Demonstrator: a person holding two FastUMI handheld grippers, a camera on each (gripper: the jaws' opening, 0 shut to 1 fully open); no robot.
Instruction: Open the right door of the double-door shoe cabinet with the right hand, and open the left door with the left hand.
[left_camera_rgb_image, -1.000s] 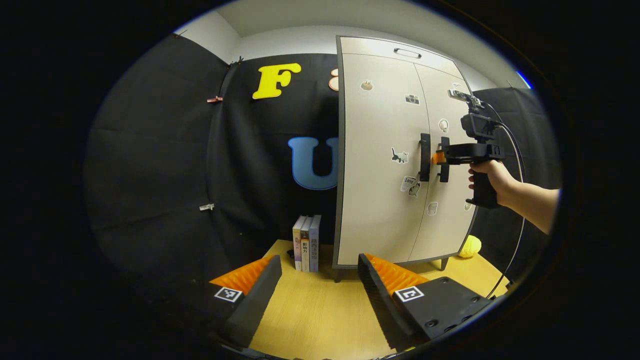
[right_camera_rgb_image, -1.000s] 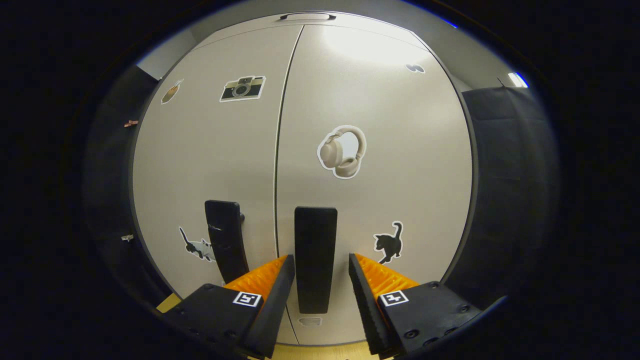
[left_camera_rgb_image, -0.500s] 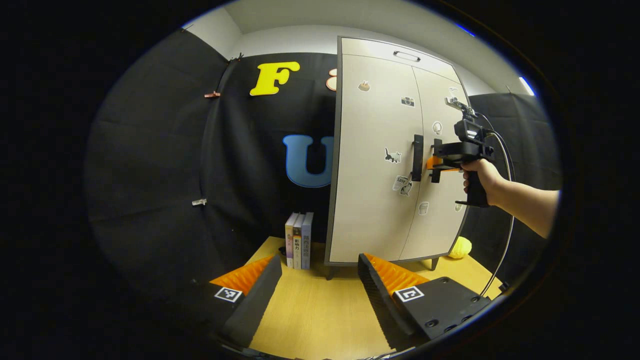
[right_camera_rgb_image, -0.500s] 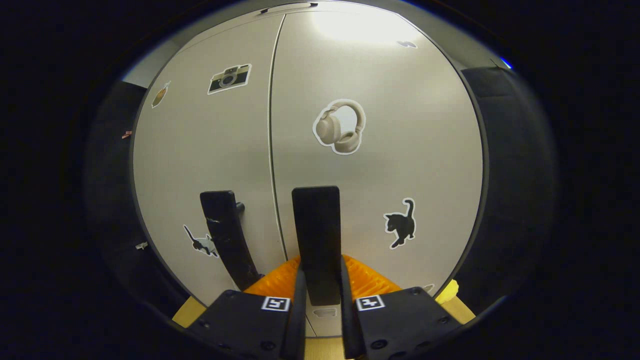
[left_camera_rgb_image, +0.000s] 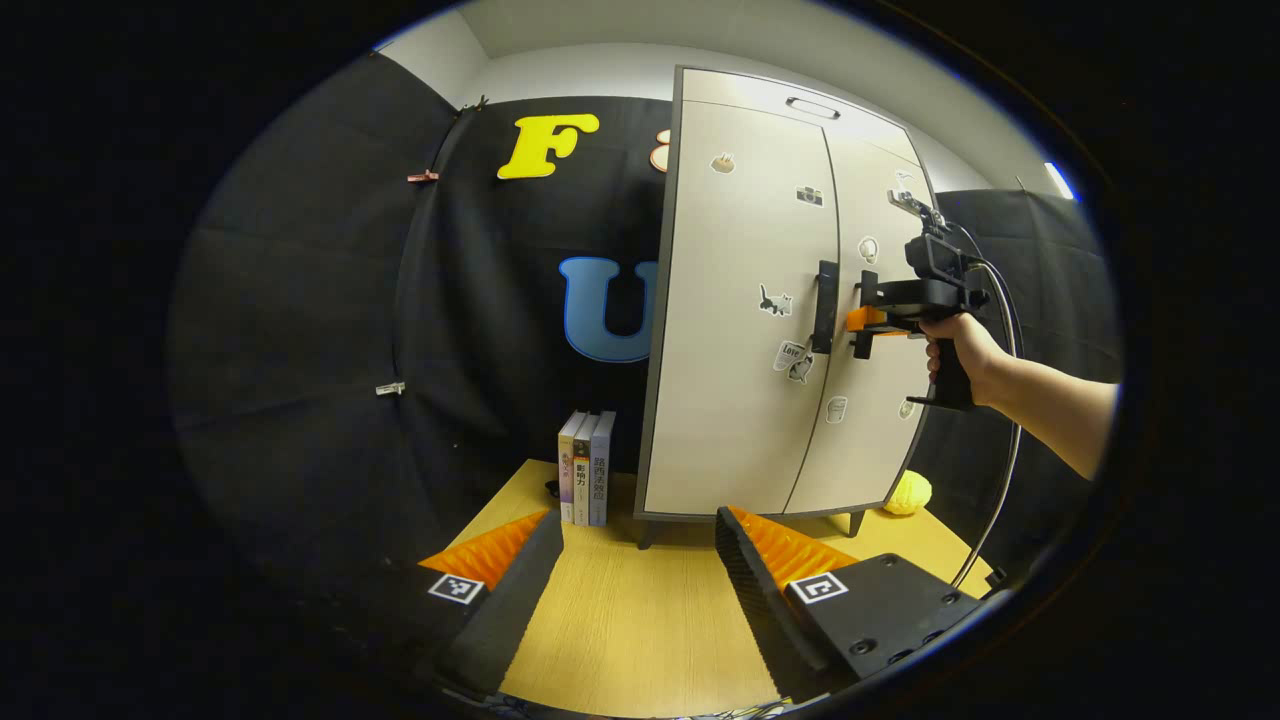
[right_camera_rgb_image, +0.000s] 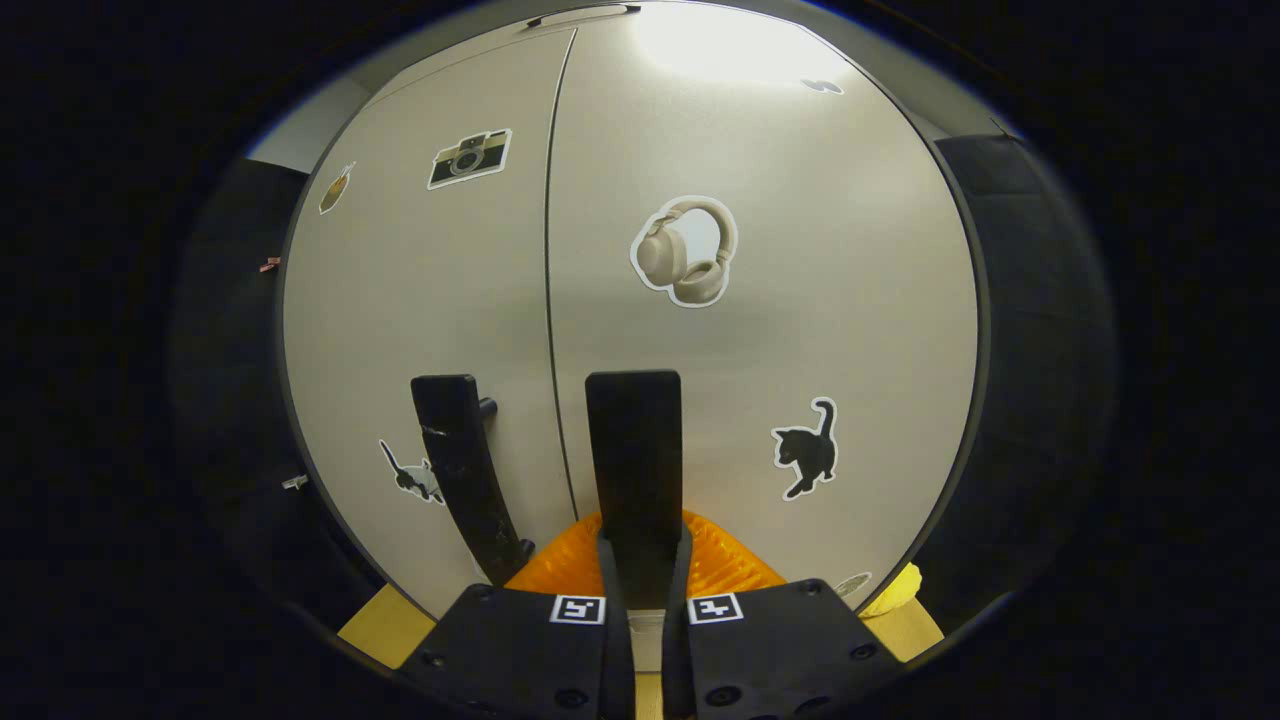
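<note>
My right gripper (right_camera_rgb_image: 645, 590) has its jaws clamped on the right door handle (right_camera_rgb_image: 633, 455); pulling off-axis could slip it. My left gripper (left_camera_rgb_image: 640, 570) hangs wide open, empty.

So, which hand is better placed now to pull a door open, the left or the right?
The right. Its claw is closed on the right door handle, and both doors look shut. The left claw is open, held back over the table, far from the left door handle.
</note>
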